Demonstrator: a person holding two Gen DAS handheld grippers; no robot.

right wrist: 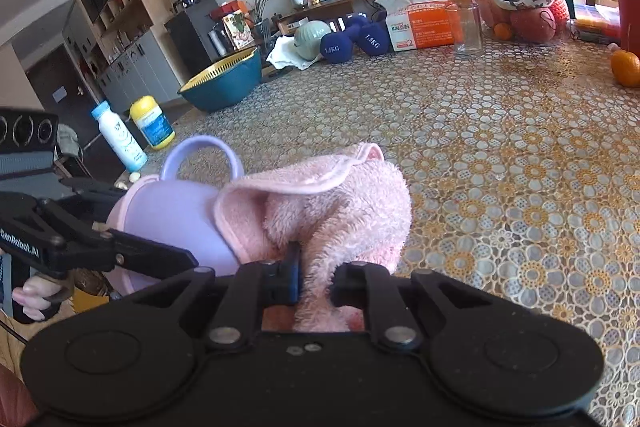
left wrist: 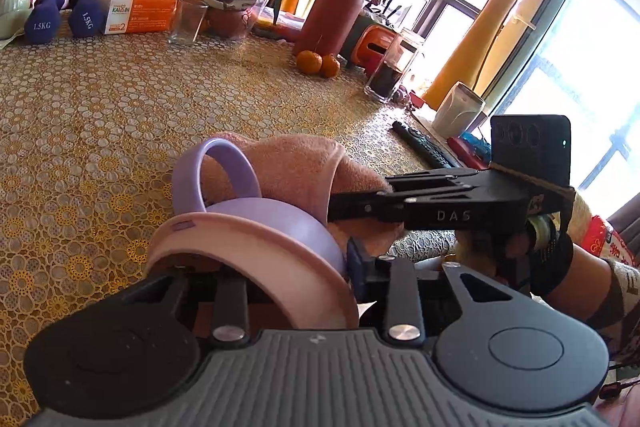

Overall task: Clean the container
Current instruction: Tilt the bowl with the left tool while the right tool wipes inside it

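Observation:
A lilac cup (left wrist: 276, 223) with a pink rim (left wrist: 256, 255) and a loop handle (left wrist: 218, 171) lies tilted on its side above the table. My left gripper (left wrist: 288, 279) is shut on its rim, and the cup hides most of the fingers. A fluffy pink towel (right wrist: 340, 195) is pressed against the cup's lilac body (right wrist: 176, 215), draped over its far side. My right gripper (right wrist: 316, 267) is shut on a fold of the towel, with one blue pad (right wrist: 294, 271) showing. Seen from the left wrist, the right gripper (left wrist: 360, 205) reaches in from the right into the towel (left wrist: 304, 167).
The table wears a yellow lace-patterned cloth (right wrist: 500, 147). At its far side stand blue dumbbells (right wrist: 352, 41), a tissue box (right wrist: 424, 25), a glass (right wrist: 468, 29) and a red bottle (left wrist: 332, 11). Oranges (left wrist: 318, 63), a jar (left wrist: 390, 71), a teal bowl (right wrist: 224, 83) and two bottles (right wrist: 136, 131) stand nearby.

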